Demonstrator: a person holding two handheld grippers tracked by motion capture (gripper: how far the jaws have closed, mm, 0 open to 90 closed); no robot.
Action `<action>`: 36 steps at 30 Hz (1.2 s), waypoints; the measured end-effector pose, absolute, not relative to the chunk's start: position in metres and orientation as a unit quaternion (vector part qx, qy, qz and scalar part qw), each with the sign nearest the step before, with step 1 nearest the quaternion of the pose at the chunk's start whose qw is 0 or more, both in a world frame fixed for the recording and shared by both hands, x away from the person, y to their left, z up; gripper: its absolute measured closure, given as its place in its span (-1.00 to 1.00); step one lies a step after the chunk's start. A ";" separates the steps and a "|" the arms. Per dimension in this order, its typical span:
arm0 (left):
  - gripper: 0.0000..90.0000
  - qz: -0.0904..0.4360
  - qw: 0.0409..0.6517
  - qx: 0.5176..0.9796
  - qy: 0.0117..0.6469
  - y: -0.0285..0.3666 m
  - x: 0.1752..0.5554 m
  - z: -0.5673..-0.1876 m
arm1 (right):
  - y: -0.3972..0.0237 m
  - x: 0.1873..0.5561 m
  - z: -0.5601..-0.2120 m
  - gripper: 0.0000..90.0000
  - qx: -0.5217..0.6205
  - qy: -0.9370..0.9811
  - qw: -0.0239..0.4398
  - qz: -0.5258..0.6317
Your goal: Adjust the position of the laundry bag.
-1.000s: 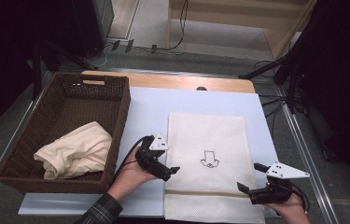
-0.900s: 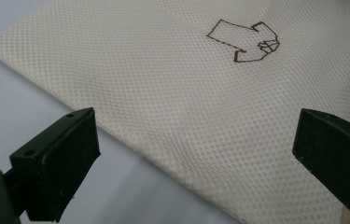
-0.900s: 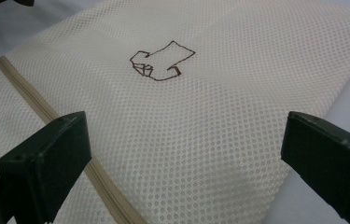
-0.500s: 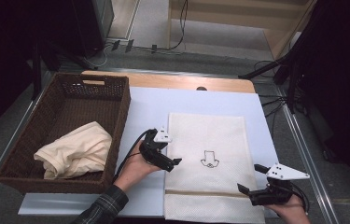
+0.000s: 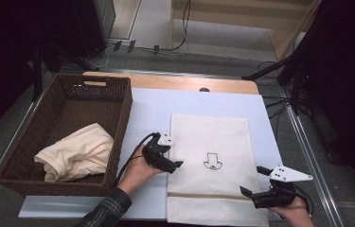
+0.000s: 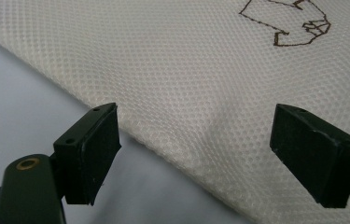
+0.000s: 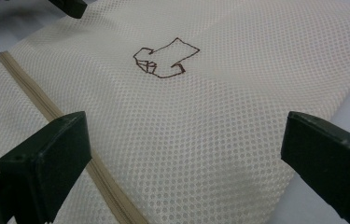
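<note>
On the counter [image 5: 151, 106], a wicker basket [image 5: 118, 101] stands at the left with a crumpled cloth [image 5: 78, 151] in it. Right of it lies a mesh laundry bag [image 5: 213, 142], flat, its zipper [image 5: 203, 195] across the near end.

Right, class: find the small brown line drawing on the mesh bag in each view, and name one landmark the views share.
High view: brown drawing at the middle of the mesh bag.
Left gripper view: top right corner, beyond the claw.
Right gripper view: upper middle.
Shared landmark: the bag's beige zip strip, also at left in the right gripper view.
</note>
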State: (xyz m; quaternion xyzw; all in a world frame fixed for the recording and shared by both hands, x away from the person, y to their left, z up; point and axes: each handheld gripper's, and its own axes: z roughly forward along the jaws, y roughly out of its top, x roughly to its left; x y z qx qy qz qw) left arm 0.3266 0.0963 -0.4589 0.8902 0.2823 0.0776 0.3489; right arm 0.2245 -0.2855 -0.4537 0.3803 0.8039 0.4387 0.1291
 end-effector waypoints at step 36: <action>0.78 0.072 0.318 0.897 0.297 0.099 0.319 -0.460 | -0.281 0.230 -0.456 -0.96 0.378 0.810 0.135 0.427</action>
